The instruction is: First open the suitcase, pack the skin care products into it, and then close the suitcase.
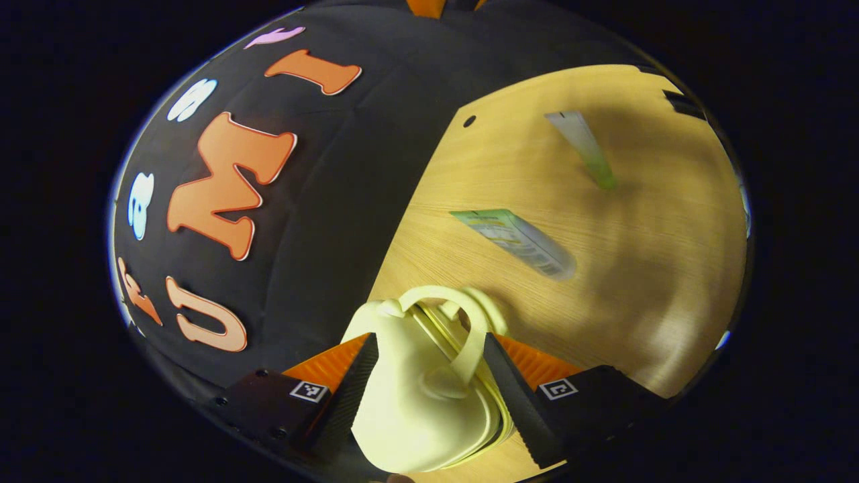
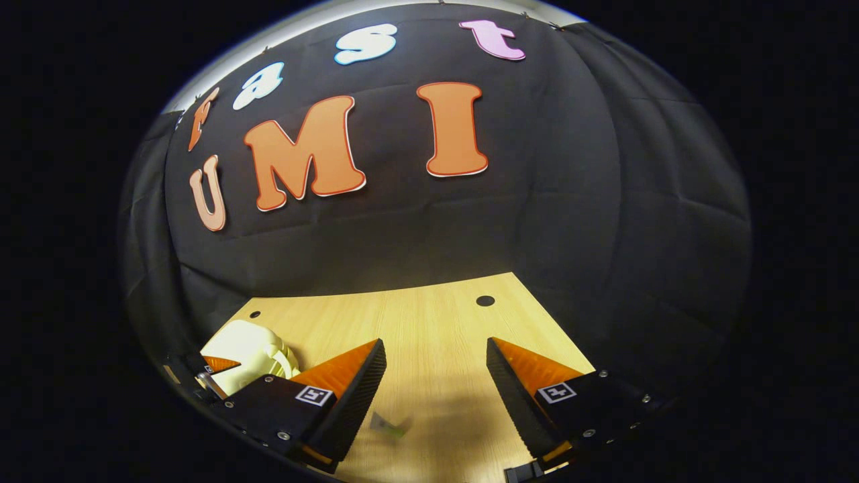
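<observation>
Cream suitcase (image 1: 423, 396) gripped between left gripper (image 1: 429, 376) fingers, unopened; right gripper (image 2: 436, 376) spread, empty; products (image 1: 517, 241) unpacked mid-tabletop (image 1: 658, 268).

No writing can be read. The green-and-white box (image 1: 515, 243) on the wooden table (image 1: 658, 221), just beyond the pale suitcase (image 1: 423, 396), carries print too blurred to make out. Small square black-and-white markers (image 1: 308, 391) sit on the gripper fingers.
</observation>
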The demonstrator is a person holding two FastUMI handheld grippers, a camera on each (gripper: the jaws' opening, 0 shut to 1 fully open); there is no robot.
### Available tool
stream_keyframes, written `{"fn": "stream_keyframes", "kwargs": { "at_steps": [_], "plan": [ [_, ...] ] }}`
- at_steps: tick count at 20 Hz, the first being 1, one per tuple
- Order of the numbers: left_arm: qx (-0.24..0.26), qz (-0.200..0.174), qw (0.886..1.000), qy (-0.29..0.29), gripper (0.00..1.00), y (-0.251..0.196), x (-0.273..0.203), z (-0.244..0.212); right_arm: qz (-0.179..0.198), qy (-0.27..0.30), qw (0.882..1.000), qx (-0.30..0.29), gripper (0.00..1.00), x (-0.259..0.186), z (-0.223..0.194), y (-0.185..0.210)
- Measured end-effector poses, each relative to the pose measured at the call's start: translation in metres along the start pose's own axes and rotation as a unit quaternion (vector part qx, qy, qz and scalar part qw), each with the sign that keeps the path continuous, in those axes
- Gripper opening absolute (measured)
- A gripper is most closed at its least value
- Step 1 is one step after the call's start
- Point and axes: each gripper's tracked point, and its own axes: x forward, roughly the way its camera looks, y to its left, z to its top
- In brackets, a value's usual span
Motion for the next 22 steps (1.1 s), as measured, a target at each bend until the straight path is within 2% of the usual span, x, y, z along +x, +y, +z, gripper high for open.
{"fn": "stream_keyframes", "kwargs": {
  "at_steps": [8,9,12,16,17,19,22],
  "plan": [
    [0.046,-0.008,0.998,0.039,0.98,-0.009,0.024,-0.007,-0.034,0.022,0.999,0.019,0.95,0.004,-0.01,-0.028],
    [0.052,-0.016,0.998,0.044,1.0,-0.011,0.028,-0.007,-0.035,0.023,0.999,0.024,0.95,0.002,-0.01,-0.029],
    [0.061,-0.025,0.996,0.063,0.93,-0.014,0.039,-0.009,-0.037,0.015,0.999,0.032,0.95,0.0,-0.003,-0.029],
    [0.074,-0.036,0.992,0.099,0.38,-0.03,0.045,-0.017,-0.042,0.004,0.999,0.023,0.95,-0.006,0.004,-0.03],
    [0.075,-0.038,0.991,0.106,0.19,-0.031,0.047,-0.017,-0.04,0.005,0.999,0.027,0.95,-0.007,0.004,-0.029],
    [0.052,-0.056,0.991,0.107,0.1,-0.035,0.05,-0.015,-0.038,0.005,0.999,0.031,0.95,-0.009,0.004,-0.027],
    [-0.029,-0.069,0.992,0.102,0.1,-0.02,0.041,-0.005,-0.037,-0.006,0.999,0.017,0.95,-0.012,0.008,-0.022]
  ]
}}
